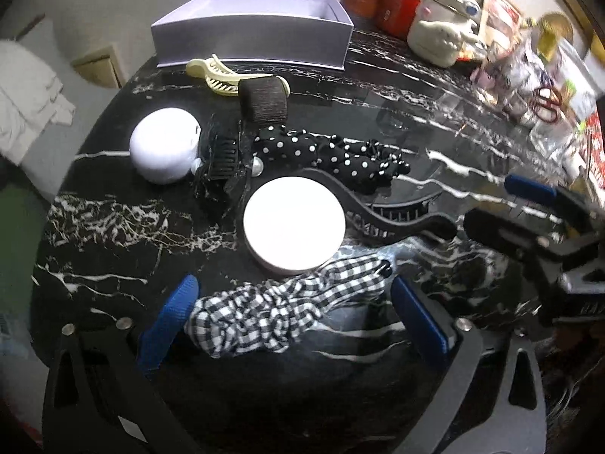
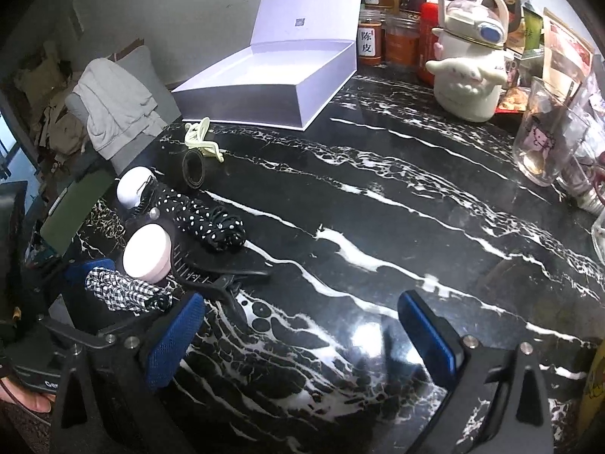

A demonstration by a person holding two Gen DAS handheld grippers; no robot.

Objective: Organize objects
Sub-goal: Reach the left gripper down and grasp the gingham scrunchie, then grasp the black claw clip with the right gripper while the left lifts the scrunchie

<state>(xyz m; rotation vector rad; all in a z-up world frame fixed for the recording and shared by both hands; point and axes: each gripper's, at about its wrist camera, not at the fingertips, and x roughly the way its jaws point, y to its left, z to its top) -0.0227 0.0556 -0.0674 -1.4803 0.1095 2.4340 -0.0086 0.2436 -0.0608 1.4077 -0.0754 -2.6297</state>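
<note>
A glossy black marble table point(image 2: 378, 204) with white veins catches light at six o'clock — a plain grey wall point(image 2: 181, 11) stands at eleven, a chair point(image 2: 124, 113) draped in pale cloth at nine

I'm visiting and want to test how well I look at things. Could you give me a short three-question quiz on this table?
1. True or false: the open white cardboard box already holds hair accessories.
2. Which item lies between the blue pads of the left gripper? A) black polka-dot fabric scrunchie B) black-and-white checked fabric scrunchie C) cream plastic claw clip
3. Fill in: the round white-lidded pink jar stands on the black ______ table with white veins.

Key
1. False; the part of its inside that shows is bare.
2. B; the jaws stand wide on either side, not pressing it.
3. Marble. The right gripper is open over bare tabletop.
</note>
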